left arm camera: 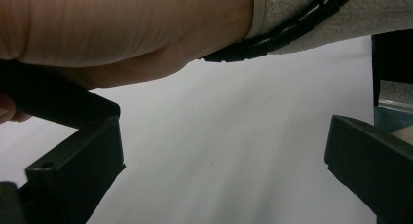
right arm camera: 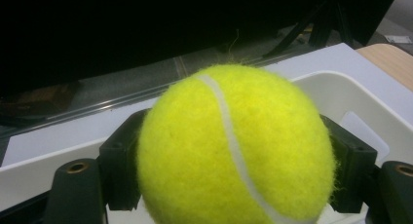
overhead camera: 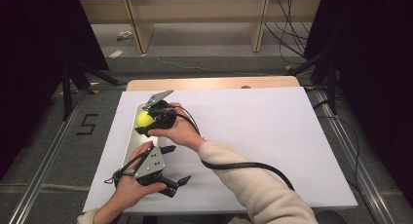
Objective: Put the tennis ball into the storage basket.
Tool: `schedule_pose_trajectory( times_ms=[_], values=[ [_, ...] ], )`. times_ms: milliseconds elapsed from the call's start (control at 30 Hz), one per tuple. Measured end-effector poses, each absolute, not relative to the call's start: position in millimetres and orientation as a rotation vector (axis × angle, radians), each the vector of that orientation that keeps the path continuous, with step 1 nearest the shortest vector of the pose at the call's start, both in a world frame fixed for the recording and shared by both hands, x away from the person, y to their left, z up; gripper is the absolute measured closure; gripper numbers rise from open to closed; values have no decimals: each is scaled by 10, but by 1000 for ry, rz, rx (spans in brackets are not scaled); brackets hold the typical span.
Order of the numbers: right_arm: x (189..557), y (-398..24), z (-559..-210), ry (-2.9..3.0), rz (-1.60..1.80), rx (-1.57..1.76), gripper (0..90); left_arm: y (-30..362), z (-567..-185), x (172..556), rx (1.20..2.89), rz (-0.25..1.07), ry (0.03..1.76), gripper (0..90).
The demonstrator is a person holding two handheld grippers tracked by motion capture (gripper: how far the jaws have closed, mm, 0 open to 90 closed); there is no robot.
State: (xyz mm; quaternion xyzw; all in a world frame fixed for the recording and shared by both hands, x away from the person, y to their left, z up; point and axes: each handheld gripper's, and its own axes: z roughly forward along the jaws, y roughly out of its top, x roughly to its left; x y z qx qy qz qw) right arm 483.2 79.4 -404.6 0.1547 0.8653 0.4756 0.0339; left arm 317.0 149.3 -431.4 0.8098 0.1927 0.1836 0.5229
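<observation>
A yellow tennis ball point(overhead camera: 143, 119) point(right arm camera: 236, 146) with a white seam sits clamped between the jaws of my right gripper point(overhead camera: 147, 121) point(right arm camera: 234, 165), which is shut on it. The ball hangs just over a long white tray point(overhead camera: 127, 141) point(right arm camera: 360, 97) at the left edge of the white table cover. My left gripper point(overhead camera: 176, 166) point(left arm camera: 221, 156) rests near the front left of the table, open, its black jaws spread wide with nothing between them. In the left gripper view the person's right wrist point(left arm camera: 122, 29), sleeve and black cable point(left arm camera: 287, 29) cross above the jaws.
A white sheet point(overhead camera: 253, 136) covers most of the table, with bare wood point(overhead camera: 214, 83) at the far edge. The right gripper's cable point(overhead camera: 253, 166) loops across the sheet. Dark stands and floor cables surround the table.
</observation>
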Motion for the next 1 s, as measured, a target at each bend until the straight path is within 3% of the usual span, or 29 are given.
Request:
schedule_pose_trajectory(
  times_ms=[1000],
  values=[
    [4853,917,-4175,2741,1371,451,260,1483,-4324,3169,1954,436,455,0]
  ],
)
